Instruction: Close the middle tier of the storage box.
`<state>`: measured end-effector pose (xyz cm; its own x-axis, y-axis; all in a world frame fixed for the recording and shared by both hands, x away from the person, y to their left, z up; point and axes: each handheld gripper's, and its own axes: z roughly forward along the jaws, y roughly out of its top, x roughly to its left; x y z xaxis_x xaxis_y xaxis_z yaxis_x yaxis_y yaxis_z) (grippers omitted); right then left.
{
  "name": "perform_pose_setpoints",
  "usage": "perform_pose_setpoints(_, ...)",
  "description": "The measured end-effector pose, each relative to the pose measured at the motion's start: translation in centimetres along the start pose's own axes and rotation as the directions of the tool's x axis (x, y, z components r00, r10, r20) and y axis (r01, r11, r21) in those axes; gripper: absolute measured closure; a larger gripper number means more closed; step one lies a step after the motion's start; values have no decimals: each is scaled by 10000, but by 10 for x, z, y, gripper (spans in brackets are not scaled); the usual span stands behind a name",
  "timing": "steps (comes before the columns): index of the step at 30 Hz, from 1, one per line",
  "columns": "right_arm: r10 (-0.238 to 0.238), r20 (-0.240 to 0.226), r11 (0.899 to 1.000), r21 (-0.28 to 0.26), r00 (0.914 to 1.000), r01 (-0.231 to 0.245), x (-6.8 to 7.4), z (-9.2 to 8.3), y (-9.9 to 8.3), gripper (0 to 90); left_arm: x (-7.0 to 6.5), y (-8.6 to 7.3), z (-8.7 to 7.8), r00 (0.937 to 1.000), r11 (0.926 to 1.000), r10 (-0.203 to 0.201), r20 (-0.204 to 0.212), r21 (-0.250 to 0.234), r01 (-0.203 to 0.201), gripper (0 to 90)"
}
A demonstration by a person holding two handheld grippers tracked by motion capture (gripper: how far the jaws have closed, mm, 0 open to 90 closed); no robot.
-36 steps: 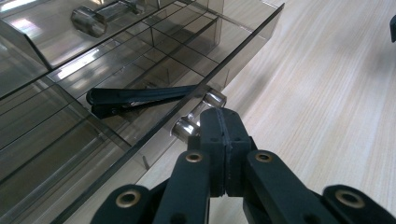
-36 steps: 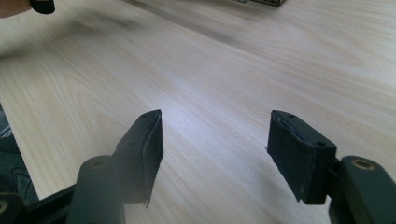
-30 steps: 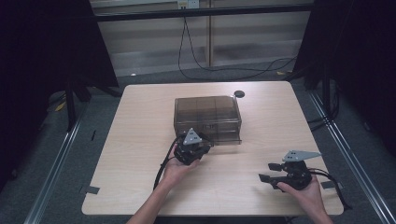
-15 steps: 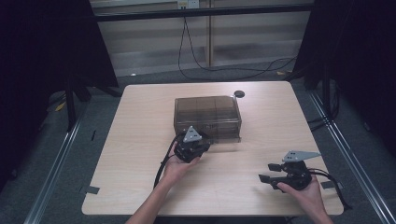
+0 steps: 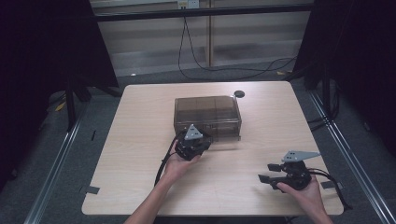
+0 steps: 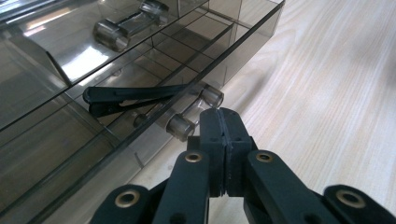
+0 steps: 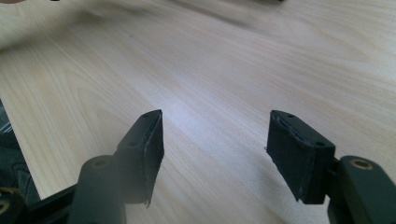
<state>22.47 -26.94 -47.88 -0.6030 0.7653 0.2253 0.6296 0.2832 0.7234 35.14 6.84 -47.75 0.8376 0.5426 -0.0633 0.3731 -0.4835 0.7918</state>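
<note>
Drawer box (image 5: 208,116): a smoked, see-through plastic organiser standing mid-table, just ahead of your left gripper (image 5: 201,142). In the left gripper view its lower drawer carries a clear bar handle (image 6: 194,112) on two round posts, and a black clip-like tool (image 6: 135,95) lies inside behind the drawer front. Your left gripper (image 6: 219,135) has its pads pressed together with nothing between them; the tips sit just at the handle, beside the nearer post, and whether they touch it cannot be told. Your right gripper (image 5: 271,172) rests well apart near the table's (image 5: 140,140) right front corner, its jaws spread over bare wood, as the right gripper view (image 7: 215,149) shows.

Risks from here, as judged: with the pads closed in front of the bar rather than around it, a pull would slip off and move nothing. Pushing instead could slide the whole light box away, since your right gripper is not bracing it. A hooked, off-centre tug at one post may skew the drawer and jam it.
</note>
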Motion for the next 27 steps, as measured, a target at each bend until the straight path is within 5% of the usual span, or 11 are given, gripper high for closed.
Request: perform_pose_setpoints(27,-12,26,10000,68,10000,12,1,0,-1,368,5,17,7,9996,9998,211,-203,19,-211,894)
